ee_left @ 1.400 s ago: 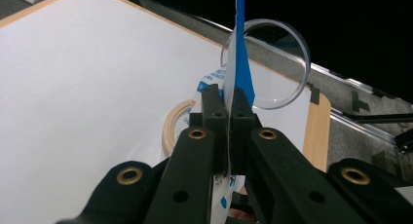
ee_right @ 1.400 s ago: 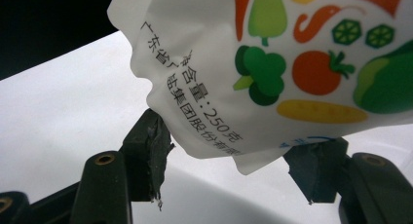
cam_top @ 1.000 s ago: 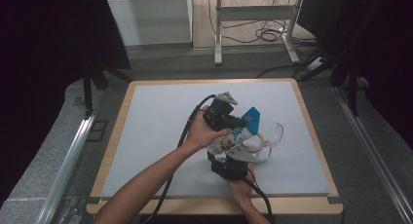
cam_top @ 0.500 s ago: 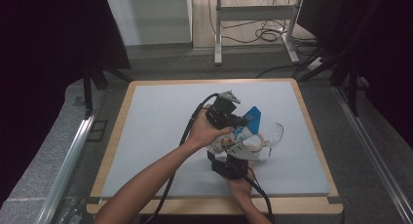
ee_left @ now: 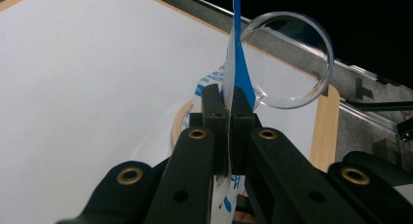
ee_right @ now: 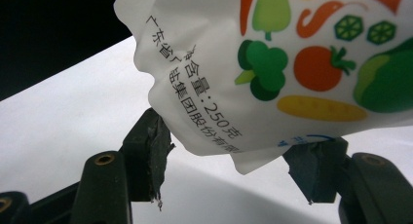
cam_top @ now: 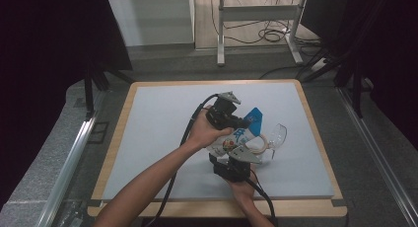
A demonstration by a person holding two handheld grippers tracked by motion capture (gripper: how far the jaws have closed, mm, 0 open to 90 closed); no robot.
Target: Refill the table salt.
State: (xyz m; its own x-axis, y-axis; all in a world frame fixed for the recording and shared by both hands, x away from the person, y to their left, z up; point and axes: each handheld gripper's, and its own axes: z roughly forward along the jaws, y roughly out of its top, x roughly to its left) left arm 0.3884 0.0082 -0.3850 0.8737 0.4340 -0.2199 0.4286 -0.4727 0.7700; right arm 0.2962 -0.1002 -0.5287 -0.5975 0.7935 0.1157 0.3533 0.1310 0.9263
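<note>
A white pouch (cam_top: 242, 134) with a blue top and printed vegetables is held up over the white mat (cam_top: 157, 128). My left gripper (cam_top: 246, 122) is shut on its thin blue top edge (ee_left: 238, 53), the jaws pressed together on it (ee_left: 225, 95). From the near side, my right gripper (cam_top: 232, 149) holds the pouch's lower end. In the right gripper view both pads touch the pouch (ee_right: 272, 63) on either side, with the gripper (ee_right: 234, 148) standing fairly wide. A clear glass (cam_top: 277, 135) lies just right of the pouch, its round rim (ee_left: 292, 58) beyond the left jaws.
A pale wooden ring (cam_top: 257, 143) lies on the mat under the pouch, beside the glass. The wooden table border (cam_top: 315, 123) frames the mat. Cables trail from both grippers toward the near edge. Dark curtains and a metal frame (cam_top: 256, 12) stand beyond the table.
</note>
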